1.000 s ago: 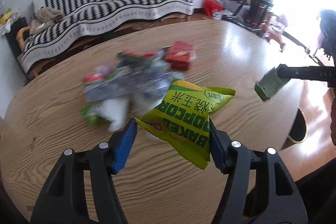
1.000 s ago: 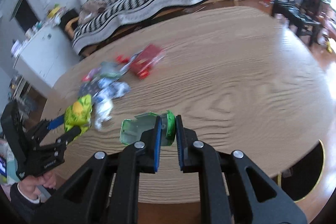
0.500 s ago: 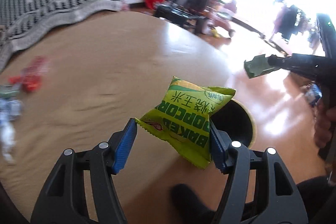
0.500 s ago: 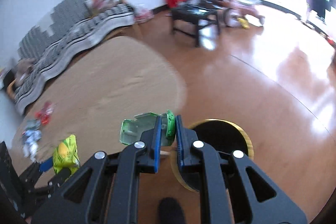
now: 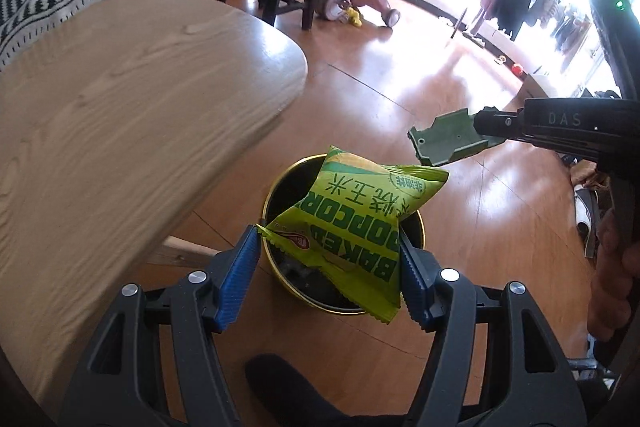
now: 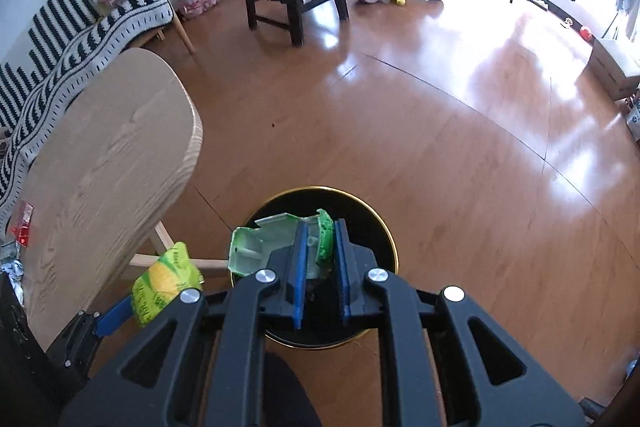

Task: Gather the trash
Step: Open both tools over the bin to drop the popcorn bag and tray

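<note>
A green popcorn bag (image 5: 356,227) is held clamped between the blue pads (image 5: 236,275) of the left gripper (image 5: 328,267), directly above a black gold-rimmed bin (image 5: 416,223) on the wooden floor (image 6: 440,131), beside the table (image 5: 120,115). In the right gripper (image 6: 320,259), a torn green carton (image 6: 264,247) is pinched between nearly closed jaws, and it too is seen hanging over the bin's mouth.

Both pieces appear ready to be dropped, so the step in hand is judged to be the release. The bag is wide and puffed, and one corner is seen past the rim in the left view; if it is let go off-centre, it could be caught on the rim or tipped onto the floor. The carton is light and irregular, and it might be snagged on a pad when the jaws are opened. A clash between the two grippers is also possible, since both are crowded over one small opening.

More litter, including a red wrapper (image 6: 22,227), is seen left on the table's far end, so the job is judged unfinished.
</note>
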The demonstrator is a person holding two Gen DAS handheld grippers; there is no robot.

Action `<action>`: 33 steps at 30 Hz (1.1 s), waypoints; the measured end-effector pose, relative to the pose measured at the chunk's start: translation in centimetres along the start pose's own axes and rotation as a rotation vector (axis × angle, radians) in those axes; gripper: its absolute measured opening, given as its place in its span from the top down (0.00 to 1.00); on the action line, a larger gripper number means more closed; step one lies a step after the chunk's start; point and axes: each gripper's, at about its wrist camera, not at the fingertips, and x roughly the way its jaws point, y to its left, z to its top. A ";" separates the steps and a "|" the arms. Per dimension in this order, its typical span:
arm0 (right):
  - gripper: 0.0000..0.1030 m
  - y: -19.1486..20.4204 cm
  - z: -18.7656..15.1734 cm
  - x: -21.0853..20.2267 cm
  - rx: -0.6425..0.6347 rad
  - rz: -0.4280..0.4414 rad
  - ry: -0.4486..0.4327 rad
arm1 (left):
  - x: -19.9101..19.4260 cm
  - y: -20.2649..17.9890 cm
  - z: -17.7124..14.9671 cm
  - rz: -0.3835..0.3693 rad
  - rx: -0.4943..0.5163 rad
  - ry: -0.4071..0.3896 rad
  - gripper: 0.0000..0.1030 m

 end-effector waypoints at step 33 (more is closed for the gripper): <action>0.18 8.8 -0.2 -4.3 -0.078 0.122 -0.144 | -7.4 3.7 -1.3 0.038 -0.041 -0.083 0.14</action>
